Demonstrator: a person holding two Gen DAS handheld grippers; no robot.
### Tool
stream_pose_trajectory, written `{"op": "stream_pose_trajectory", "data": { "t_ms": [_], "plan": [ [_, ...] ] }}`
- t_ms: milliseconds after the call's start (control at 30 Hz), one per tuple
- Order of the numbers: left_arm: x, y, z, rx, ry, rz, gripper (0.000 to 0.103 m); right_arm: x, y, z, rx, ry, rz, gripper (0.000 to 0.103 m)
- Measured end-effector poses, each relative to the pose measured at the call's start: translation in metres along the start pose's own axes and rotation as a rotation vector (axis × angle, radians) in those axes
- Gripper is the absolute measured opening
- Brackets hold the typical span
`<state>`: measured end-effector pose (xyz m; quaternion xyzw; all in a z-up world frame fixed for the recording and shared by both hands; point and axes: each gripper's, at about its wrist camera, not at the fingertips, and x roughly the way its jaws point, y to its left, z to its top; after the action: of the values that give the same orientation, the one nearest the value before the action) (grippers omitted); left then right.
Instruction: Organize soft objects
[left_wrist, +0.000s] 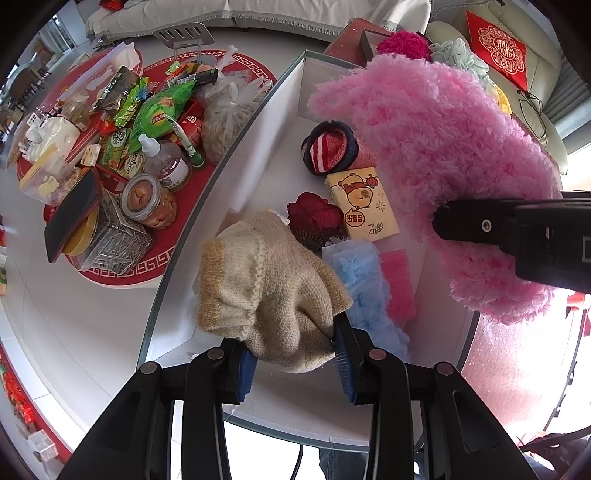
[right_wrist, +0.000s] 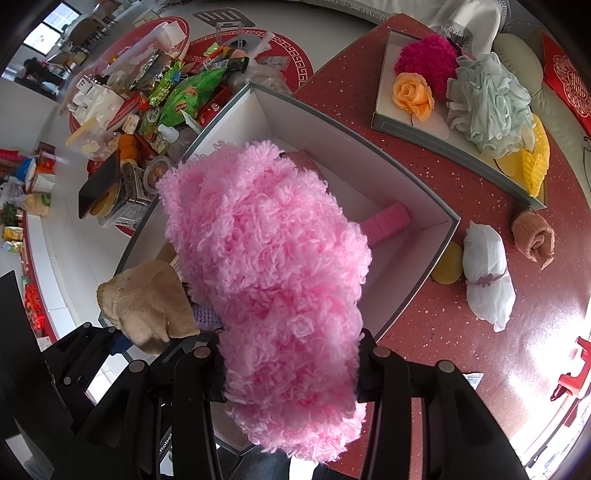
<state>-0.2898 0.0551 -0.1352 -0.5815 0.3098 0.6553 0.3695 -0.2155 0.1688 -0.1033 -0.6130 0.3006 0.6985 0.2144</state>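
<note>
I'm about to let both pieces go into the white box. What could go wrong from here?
1. The pink fluffy cloth in the right tongs is bulky and hides much of the white box, so it may drape over the rim.
2. The beige knit glove in the left tongs hangs near the box's edge and could fall outside.
3. Either could bury the yellow tissue pack.

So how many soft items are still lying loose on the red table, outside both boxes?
3. A white tied bundle, a rolled orange cloth right of it, and a yellow round pad against the big box. More may hide behind the pink fluffy piece.
</note>
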Motion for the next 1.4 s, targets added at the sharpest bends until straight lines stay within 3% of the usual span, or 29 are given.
{"op": "stream_pose_trajectory", "data": {
  "t_ms": [133,167,233,267,300,367,500,600,667,733,767,867,967,1200,1400],
  "plan": [
    [0.000,0.000,0.001,-0.003,-0.003,0.005,0.038,0.002,-0.001,0.001,0.000,0.002,-0.002,0.049],
    [0.000,-0.001,0.002,-0.002,-0.003,0.011,0.043,0.001,-0.001,0.001,0.000,-0.001,-0.006,0.050],
    [-0.001,-0.001,0.003,-0.004,-0.011,0.034,0.072,0.001,-0.001,0.000,-0.005,-0.008,-0.006,0.059],
    [-0.002,-0.001,0.003,-0.009,-0.020,0.050,0.091,0.000,-0.002,0.000,-0.004,-0.010,-0.003,0.071],
    [-0.006,-0.002,0.003,-0.013,-0.035,0.060,0.097,-0.001,-0.002,0.000,-0.002,-0.017,0.000,0.078],
    [-0.008,-0.004,0.004,-0.009,-0.041,0.077,0.097,-0.005,-0.004,-0.001,0.003,-0.032,0.019,0.088],
    [-0.010,-0.012,0.007,0.021,-0.049,0.179,0.097,-0.014,-0.008,-0.003,0.007,-0.071,0.029,0.091],
    [-0.029,-0.013,0.003,0.018,-0.145,0.205,0.097,-0.025,-0.015,-0.008,0.022,-0.102,0.038,0.095],
    [-0.055,-0.012,-0.001,-0.004,-0.251,0.200,0.097,-0.035,-0.021,-0.012,0.037,-0.127,0.039,0.095],
    [-0.073,-0.010,-0.001,-0.036,-0.292,0.229,0.098,-0.045,-0.024,-0.016,0.037,-0.154,0.040,0.095],
    [-0.080,-0.008,-0.001,-0.057,-0.280,0.235,0.102,-0.050,-0.024,-0.018,0.031,-0.167,0.040,0.095],
    [-0.086,0.002,0.001,-0.112,-0.255,0.135,0.102,-0.064,-0.023,-0.026,0.002,-0.202,0.033,0.095],
    [-0.085,0.004,-0.001,-0.146,-0.239,0.168,0.102,-0.072,-0.022,-0.035,-0.020,-0.215,0.029,0.095],
    [-0.082,-0.001,-0.024,-0.139,-0.154,0.138,0.102,-0.083,-0.018,-0.055,-0.072,-0.223,-0.028,0.095],
    [-0.082,-0.003,-0.040,-0.163,-0.132,0.149,0.102,-0.083,-0.020,-0.064,-0.082,-0.222,-0.045,0.095]
  ]
}}
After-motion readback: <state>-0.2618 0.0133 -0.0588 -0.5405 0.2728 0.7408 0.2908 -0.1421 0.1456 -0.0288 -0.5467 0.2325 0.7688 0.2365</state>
